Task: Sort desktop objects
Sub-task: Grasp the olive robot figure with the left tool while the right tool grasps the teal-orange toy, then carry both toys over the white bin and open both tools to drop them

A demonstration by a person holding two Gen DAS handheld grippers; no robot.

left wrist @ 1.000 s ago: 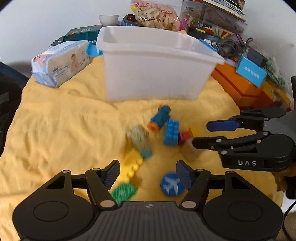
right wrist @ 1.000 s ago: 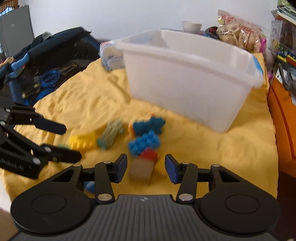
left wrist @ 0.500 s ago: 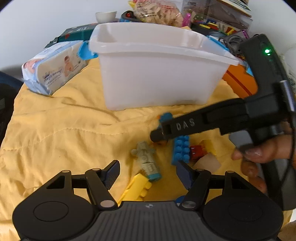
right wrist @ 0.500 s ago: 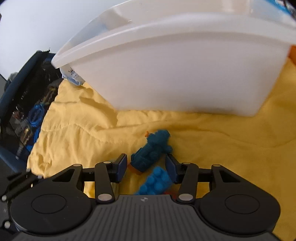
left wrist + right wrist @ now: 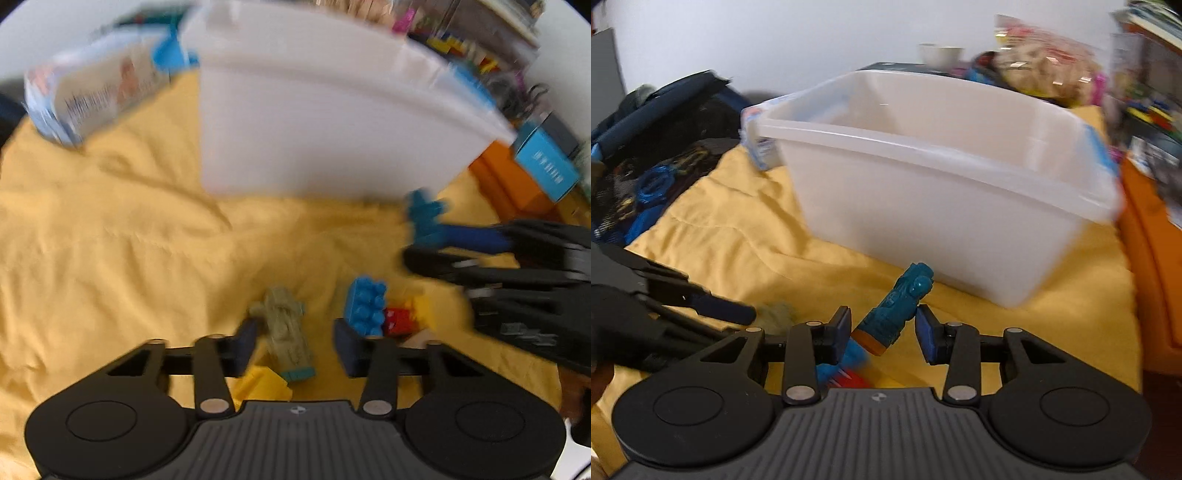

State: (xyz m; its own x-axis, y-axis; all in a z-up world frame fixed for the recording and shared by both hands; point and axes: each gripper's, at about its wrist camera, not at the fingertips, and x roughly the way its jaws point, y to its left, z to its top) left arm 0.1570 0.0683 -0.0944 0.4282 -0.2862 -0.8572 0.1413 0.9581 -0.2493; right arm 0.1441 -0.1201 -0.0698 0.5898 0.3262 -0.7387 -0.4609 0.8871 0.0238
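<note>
On the yellow cloth in the left wrist view, the left gripper is closing around an olive-green toy figure, its pads not yet pressing. A blue brick and a red brick lie just beside its right pad. The white plastic bin stands beyond.

In the right wrist view, the right gripper is closing on a teal toy figure, tilted up between its pads in front of the bin; contact cannot be told.
</note>
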